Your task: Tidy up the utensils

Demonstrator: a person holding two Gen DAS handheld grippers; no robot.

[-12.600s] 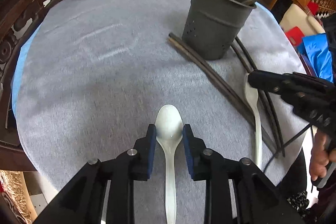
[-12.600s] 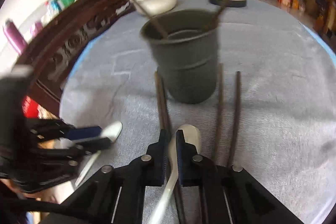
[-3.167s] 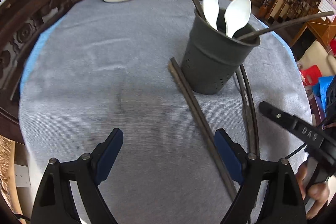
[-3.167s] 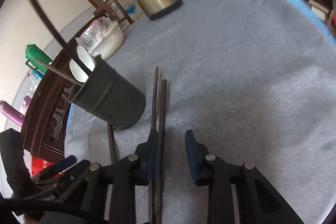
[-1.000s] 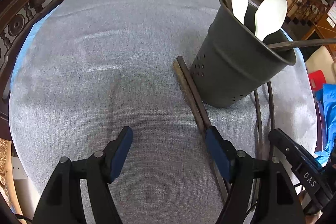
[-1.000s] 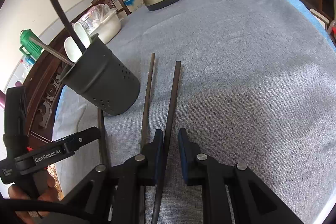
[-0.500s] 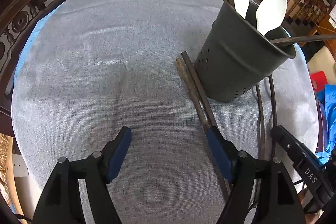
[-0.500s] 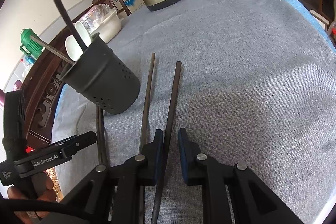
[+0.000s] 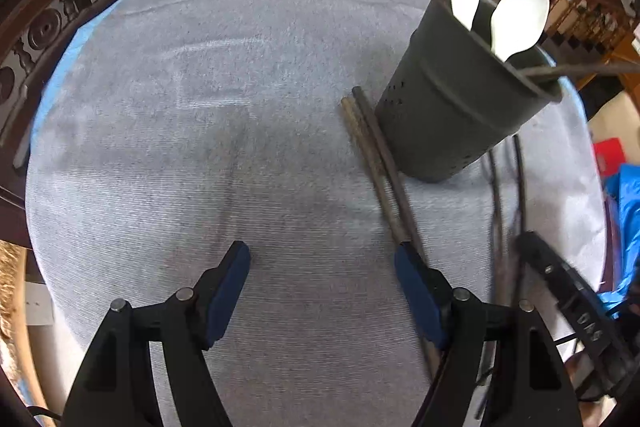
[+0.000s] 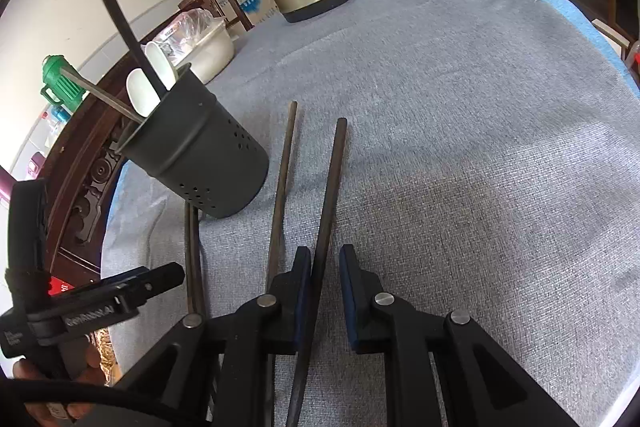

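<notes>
On the grey cloth, left gripper (image 9: 322, 277) jaws apart over nothing beside the holder (image 10: 200, 163), right gripper (image 10: 325, 281) narrowed around one chopstick (image 10: 330, 187), seemingly not pinched: judge closing firmly near mid-length, then lifting level toward the holder.

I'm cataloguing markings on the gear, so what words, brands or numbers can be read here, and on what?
"GenRobot.AI": on the left gripper's body, right wrist view.
"DAS": on the right gripper's body, left wrist view.
Blue print on a white box behind the table: too small to read.
Small white print at the left gripper's handle end: blurred.
</notes>
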